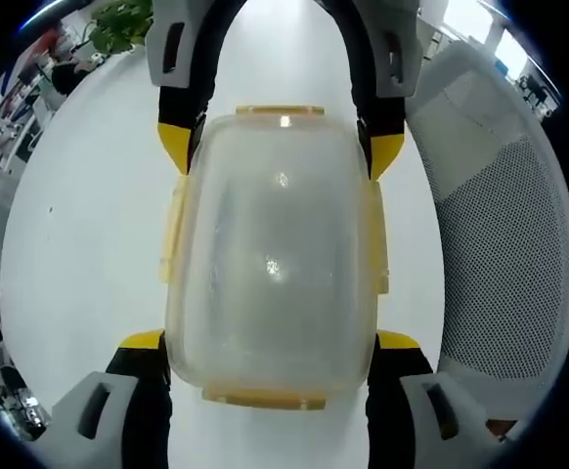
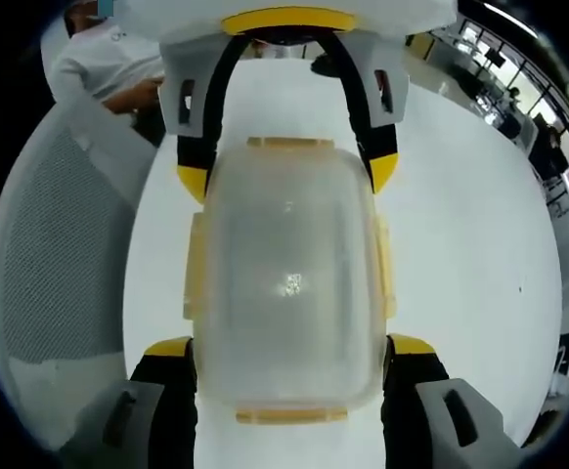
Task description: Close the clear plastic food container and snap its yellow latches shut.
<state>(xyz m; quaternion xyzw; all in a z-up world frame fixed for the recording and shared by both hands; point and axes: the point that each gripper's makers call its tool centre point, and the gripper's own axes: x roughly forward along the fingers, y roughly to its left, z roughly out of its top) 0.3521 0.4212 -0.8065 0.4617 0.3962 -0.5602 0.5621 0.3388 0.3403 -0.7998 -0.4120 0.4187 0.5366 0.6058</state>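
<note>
The container point(image 1: 273, 264) lies flat on a white table point(image 1: 89, 225), lid on, its clear top misted and catching a few glints of light. Yellow latches run along all four edges; in the left gripper view one latch point(image 1: 280, 110) sits at the container's far end, another point(image 1: 263, 399) at its near end, and one point(image 1: 172, 234) along each long side, all lying flat against the walls.

The left gripper point(image 1: 270, 342) straddles the container's near end, a yellow-tipped jaw pressed against each long side, pinching the container. The right gripper point(image 2: 289, 347) does the same from the opposite end; it shows at the container's far end in the left gripper view point(image 1: 283, 147), its jaws likewise clamped on the sides.

Beside the container, off the table's edge, stands a grey mesh chair point(image 1: 504, 244). Beyond the container's far end, a green plant point(image 1: 118, 24) appears in the left gripper view, and a person point(image 2: 109, 68) in white in the right gripper view.
</note>
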